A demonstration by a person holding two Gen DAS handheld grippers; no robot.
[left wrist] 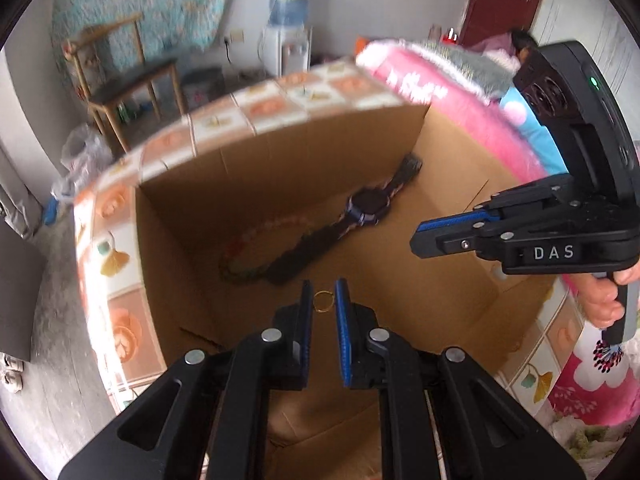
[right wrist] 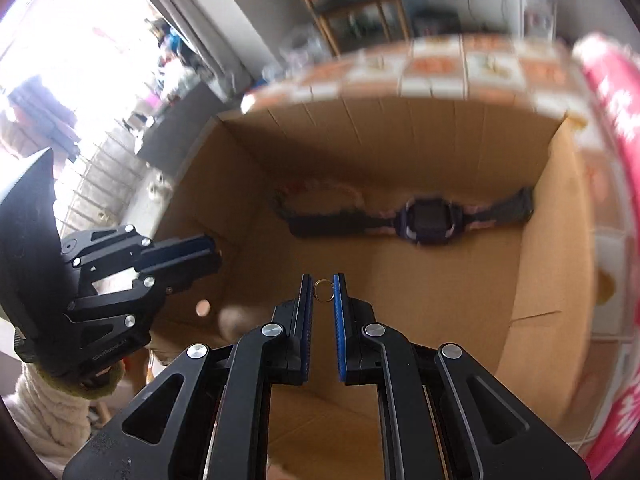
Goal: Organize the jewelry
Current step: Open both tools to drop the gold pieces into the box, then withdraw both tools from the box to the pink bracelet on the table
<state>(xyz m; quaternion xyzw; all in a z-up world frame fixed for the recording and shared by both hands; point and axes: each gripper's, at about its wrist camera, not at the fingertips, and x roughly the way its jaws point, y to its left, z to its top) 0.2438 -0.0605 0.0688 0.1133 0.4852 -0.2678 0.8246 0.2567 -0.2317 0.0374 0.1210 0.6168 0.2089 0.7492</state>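
My left gripper (left wrist: 323, 290) is shut on a small gold ring (left wrist: 323, 302), which it holds over an open cardboard box (left wrist: 280, 160). My right gripper (right wrist: 323, 285) is shut on a second small gold ring (right wrist: 323, 292) above the same box (right wrist: 400, 128). On the box floor lie a dark wristwatch (left wrist: 368, 208) (right wrist: 428, 222) and a pale beaded bracelet (left wrist: 256, 240) (right wrist: 320, 194) beside its strap. The right gripper (left wrist: 418, 240) also shows at the right of the left wrist view. At the left of the right wrist view is the left gripper (right wrist: 214, 252).
The box has flower-patterned outer walls (left wrist: 120, 240) and sits on a pink floral bedspread (left wrist: 500, 128). Behind it stand a wooden chair (left wrist: 132, 80) and a water dispenser (left wrist: 286, 44). A hand (left wrist: 604, 300) grips the right tool's handle.
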